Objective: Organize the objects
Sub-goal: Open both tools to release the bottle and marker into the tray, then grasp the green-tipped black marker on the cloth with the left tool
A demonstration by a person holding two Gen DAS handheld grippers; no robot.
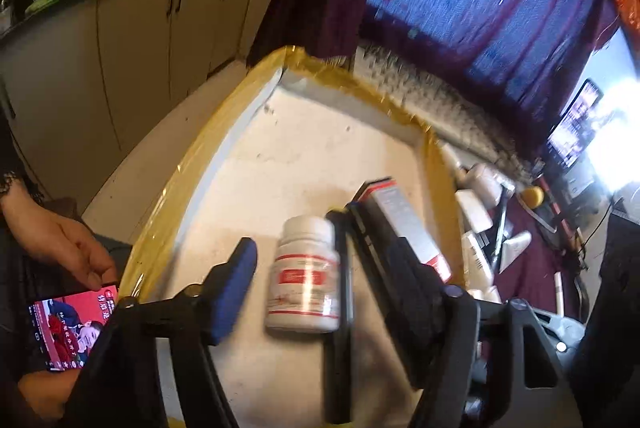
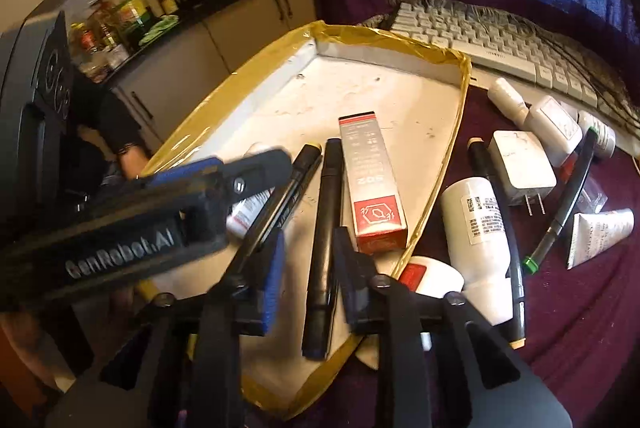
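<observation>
Left gripper (image 1: pixel 296 264) first — its fingers stand spread with the white pill bottle (image 1: pixel 305 274) between them; the blue pad on one side is clear of it, and the bottle leans close against the other finger. Released rather than clenched, I'd say, though the blur makes contact on that side hard to call. The bottle sits low over the floor of the taped box (image 1: pixel 224 132), which fits a drop-off into the collecting place.

Over to the right gripper (image 2: pixel 308 256) — fingers also parted, straddling a black marker (image 2: pixel 324 228) that lies lengthwise on the box floor, neither pad visibly pressing it. A second marker (image 2: pixel 280 196) lies just beside it, angled under the left gripper's arm, and the red-and-grey carton (image 2: pixel 370 184) rests alongside on the other side. Long things lined up parallel — that looks like deliberate tidy packing.

Outward now: outside the box's yellow-taped rim, on the dark cloth-covered surface (image 2: pixel 580 308), wait a large white bottle (image 2: pixel 478 228), a white charger (image 2: pixel 520 166), a green-tipped pen (image 2: pixel 560 204) and a tube (image 2: pixel 600 232), with a keyboard (image 2: pixel 480 40) beyond. My read: sorting is partway, plenty left outside.
</observation>
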